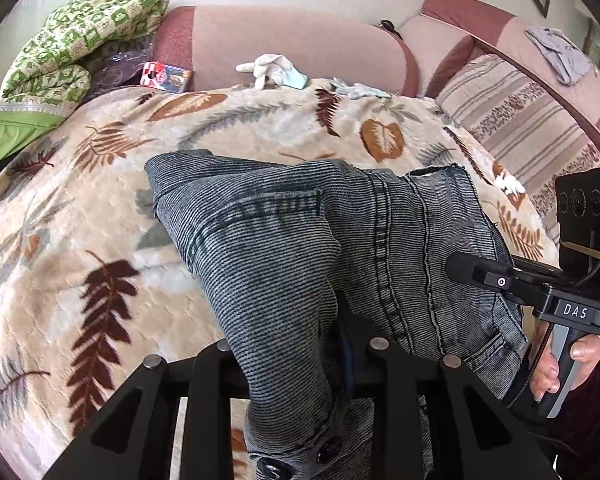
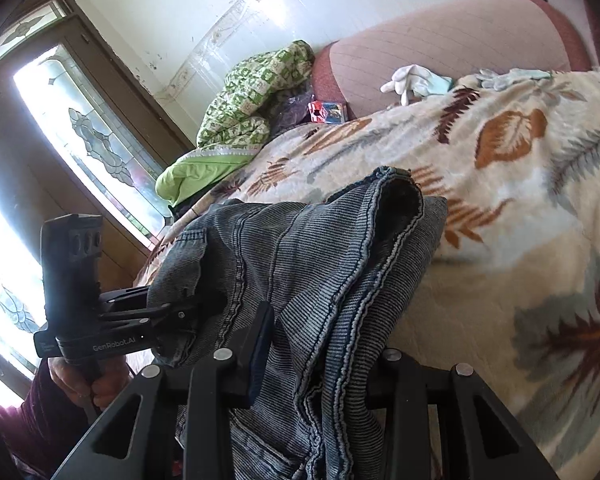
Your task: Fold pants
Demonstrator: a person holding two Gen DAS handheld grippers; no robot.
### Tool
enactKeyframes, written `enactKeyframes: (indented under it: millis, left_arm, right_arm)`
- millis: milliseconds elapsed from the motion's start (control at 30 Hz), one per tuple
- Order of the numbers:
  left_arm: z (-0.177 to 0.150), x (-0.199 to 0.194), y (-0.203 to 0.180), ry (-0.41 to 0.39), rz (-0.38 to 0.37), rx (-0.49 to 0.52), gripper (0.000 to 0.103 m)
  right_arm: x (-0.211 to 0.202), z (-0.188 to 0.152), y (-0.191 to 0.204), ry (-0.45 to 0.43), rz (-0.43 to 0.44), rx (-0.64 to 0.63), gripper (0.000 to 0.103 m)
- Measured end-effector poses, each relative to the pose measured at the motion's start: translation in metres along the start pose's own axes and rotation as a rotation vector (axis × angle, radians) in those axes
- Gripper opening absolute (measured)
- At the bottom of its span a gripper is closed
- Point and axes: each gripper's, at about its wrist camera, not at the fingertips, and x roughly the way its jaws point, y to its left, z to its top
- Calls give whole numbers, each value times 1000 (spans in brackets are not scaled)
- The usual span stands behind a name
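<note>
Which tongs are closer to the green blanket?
Left. The left tongs hold the jeans on the side toward the green blanket, which lies at the far left of the bed. The right tongs grip the jeans farther right, away from it.

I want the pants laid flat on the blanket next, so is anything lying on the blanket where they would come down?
Nothing visible does. The pants hang from the left gripper and right gripper; the blanket beyond them is bare. The gloves and the small box sit at its far edge.
</note>
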Motion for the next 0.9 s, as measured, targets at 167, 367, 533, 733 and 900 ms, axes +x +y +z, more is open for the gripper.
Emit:
enactKeyframes:
  millis: [167, 367, 533, 733, 900]
  left_arm:
    - [17, 5, 14, -6, 50, -16, 30]
    - [33, 10, 23, -13, 105, -13, 30]
    - [44, 13, 24, -29, 131, -8, 30]
    - [56, 17, 23, -36, 172, 15, 30]
    - [59, 25, 27, -25, 187, 20, 30]
  right_arm:
    - [24, 23, -4, -13, 29, 26, 37]
    - [46, 39, -5, -26, 37, 34, 37]
    - [54, 49, -8, -51, 43, 47, 37]
    - [63, 61, -15, -69, 53, 62, 37]
    - [71, 62, -16, -57, 44, 56, 37]
